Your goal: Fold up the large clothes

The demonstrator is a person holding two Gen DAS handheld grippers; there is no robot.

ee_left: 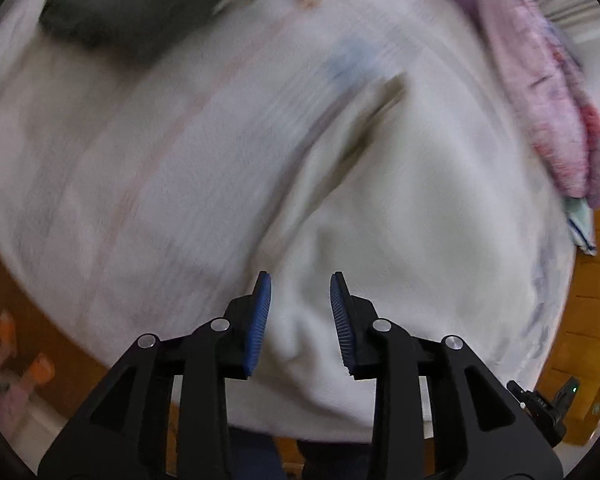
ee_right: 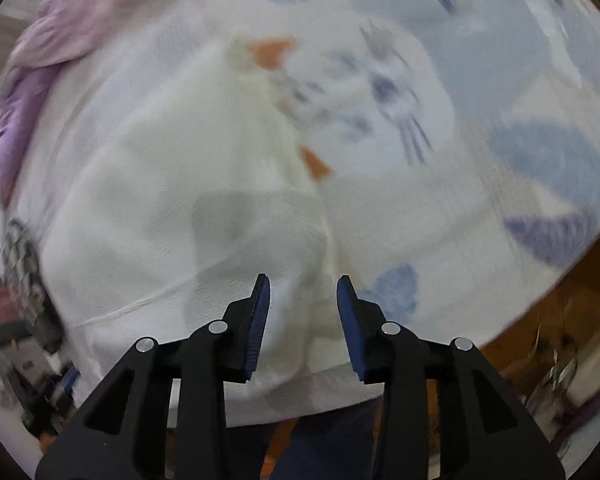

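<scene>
Left wrist view, left gripper (ee_left: 300, 280) with jaws apart and nothing between, above white garment (ee_left: 380, 220) spread on patterned sheet (ee_left: 120, 160), pink cloth (ee_left: 548, 100) at right, right wrist view, right gripper (ee_right: 303, 282) also parted and empty, over the white garment (ee_right: 160, 200), blue-leaf sheet (ee_right: 500, 120) beside, picture blurred.

Both my views bright, soft even light. Heavy motion blur smears cloth; only my fingers (ee_left: 262, 312) sharp. Fisheye bends edges, dark vignette in corners. Faint shadow centre of right view.
</scene>
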